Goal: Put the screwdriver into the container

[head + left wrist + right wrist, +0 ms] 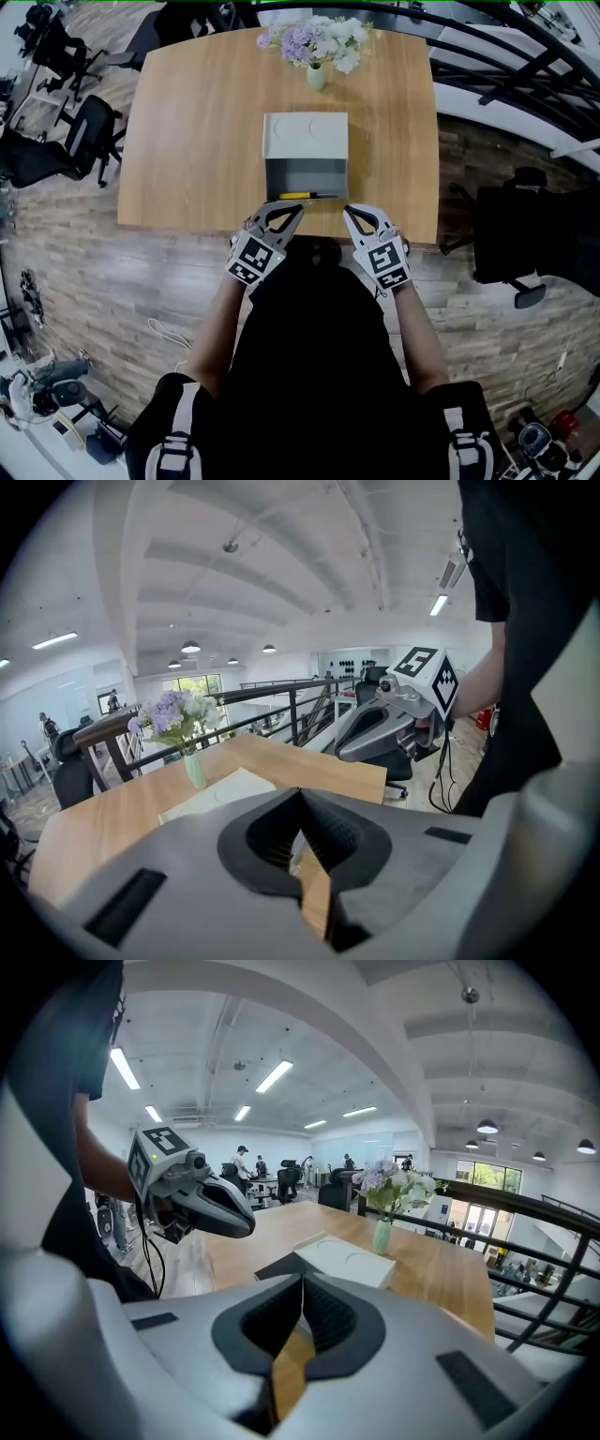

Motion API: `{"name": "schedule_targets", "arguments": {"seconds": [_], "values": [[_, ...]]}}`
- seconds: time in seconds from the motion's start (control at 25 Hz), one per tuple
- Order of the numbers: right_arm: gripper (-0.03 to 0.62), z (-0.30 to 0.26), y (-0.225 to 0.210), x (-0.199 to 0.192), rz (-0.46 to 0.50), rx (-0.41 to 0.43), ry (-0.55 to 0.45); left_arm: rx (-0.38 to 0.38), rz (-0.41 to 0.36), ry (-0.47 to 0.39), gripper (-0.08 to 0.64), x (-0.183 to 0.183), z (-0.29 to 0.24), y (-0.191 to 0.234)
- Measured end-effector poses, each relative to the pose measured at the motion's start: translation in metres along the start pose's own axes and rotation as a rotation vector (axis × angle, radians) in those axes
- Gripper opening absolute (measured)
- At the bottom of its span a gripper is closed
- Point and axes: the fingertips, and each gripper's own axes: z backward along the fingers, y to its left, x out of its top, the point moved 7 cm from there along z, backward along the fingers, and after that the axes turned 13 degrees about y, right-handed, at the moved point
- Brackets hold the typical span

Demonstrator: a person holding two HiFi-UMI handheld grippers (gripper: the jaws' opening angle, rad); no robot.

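**Yellow handle lies crosswise, just beyond your left gripper**

Yellow marks the screwdriver (298, 195). It lies along the near edge of the container (305, 139), with its long axis running left to right across the wooden table (187, 141). From the head view I cannot tell whether it already rests inside the grey open part or just at its lip, so check that before you commit.

Your left gripper (284, 215) is over the table's near edge, and the tool is just beyond its tips, slightly to the right. Your right gripper (362, 217) is also at the near edge, but the screwdriver lies off to its far left, so the left looks the better placed.

Both pairs of jaws are pressed together with nothing between them. You would need to spread the left pair, then close across the shaft, so that they meet the tool's long axis squarely.
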Motion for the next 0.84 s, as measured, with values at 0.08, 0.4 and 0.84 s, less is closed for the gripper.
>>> {"name": "schedule_targets", "arguments": {"seconds": [0.08, 0.4, 0.84], "values": [[0.025, 0.000, 0.000, -0.003, 0.003, 0.003, -0.005, 0.010, 0.003, 0.003, 0.021, -0.002, 0.001, -0.004], [0.025, 0.005, 0.001, -0.012, 0.011, 0.017, -0.022, 0.046, 0.008, 0.004, 0.021, -0.002, 0.005, -0.017], [0.025, 0.007, 0.012, -0.008, 0.025, 0.040, -0.034, 0.089, 0.039, 0.016, 0.021, -0.012, 0.025, -0.026]]}}
